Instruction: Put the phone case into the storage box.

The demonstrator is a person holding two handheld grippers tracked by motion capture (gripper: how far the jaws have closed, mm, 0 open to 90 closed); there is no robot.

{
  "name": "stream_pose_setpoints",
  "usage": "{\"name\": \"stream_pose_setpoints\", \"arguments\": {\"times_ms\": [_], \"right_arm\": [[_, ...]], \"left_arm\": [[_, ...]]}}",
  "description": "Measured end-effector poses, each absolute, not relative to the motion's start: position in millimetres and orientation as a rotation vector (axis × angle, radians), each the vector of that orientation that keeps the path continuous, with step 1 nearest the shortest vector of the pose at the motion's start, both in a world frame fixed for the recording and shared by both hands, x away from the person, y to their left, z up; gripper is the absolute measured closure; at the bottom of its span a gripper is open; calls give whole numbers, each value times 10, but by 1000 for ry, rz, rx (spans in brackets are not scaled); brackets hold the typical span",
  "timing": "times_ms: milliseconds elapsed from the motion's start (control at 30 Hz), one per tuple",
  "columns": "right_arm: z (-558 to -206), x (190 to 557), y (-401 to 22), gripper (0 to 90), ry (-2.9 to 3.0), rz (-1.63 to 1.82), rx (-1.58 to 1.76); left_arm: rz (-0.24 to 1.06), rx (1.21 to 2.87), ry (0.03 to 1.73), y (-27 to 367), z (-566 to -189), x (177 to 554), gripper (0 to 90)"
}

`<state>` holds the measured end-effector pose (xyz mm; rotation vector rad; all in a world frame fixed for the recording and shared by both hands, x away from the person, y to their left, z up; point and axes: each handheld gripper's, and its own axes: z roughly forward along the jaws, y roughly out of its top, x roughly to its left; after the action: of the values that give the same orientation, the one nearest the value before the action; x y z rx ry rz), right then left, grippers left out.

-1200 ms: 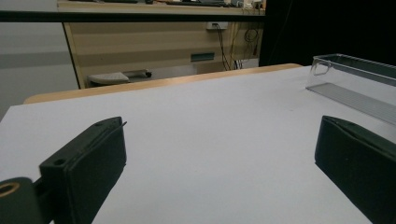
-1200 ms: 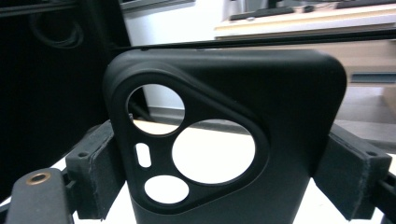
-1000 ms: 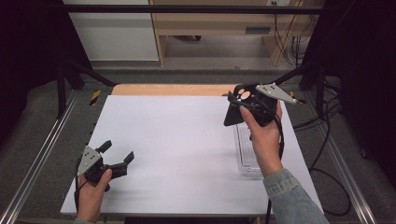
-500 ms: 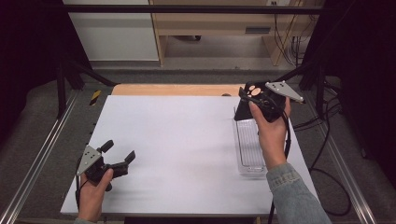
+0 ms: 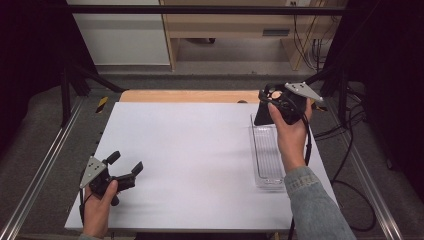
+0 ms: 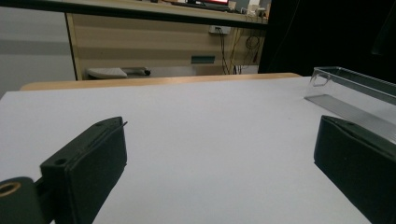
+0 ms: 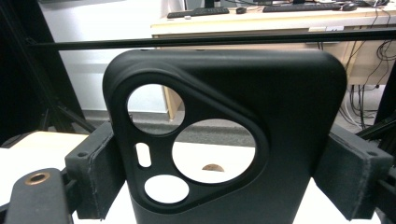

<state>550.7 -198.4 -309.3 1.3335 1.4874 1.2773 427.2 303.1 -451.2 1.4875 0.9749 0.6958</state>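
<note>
A black phone case (image 5: 263,115) with round camera cut-outs stands upright between the jaws of my right gripper (image 5: 266,106), just above the far end of a clear plastic tray (image 5: 268,162). In the right gripper view the case (image 7: 294,116) is clamped by its side edges between the two pads (image 7: 95,172). My left gripper (image 5: 125,162) rests at the near left corner of the white table top (image 5: 190,150), jaws wide apart with nothing between them (image 6: 219,172). The tray (image 6: 355,88) lies off to its right.
A wooden strip (image 5: 190,96) borders the far edge of the white top. A yellow-and-black tool (image 5: 101,103) lies off the far left corner. Metal rails (image 5: 40,175) run along both sides, and cables (image 5: 345,130) trail at the right.
My right hand has carried the phone case to the right, from over the white top to the tray's far end. The left gripper has stayed put.
</note>
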Motion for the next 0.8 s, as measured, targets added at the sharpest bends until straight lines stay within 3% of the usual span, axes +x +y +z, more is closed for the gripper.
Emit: {"name": "stream_pose_setpoints", "arguments": {"times_ms": [800], "right_arm": [[-3282, 5997, -2120, 135, 1439, 1166, 1435]], "left_arm": [[746, 1484, 957, 3032, -4493, 4244, 25]]}}
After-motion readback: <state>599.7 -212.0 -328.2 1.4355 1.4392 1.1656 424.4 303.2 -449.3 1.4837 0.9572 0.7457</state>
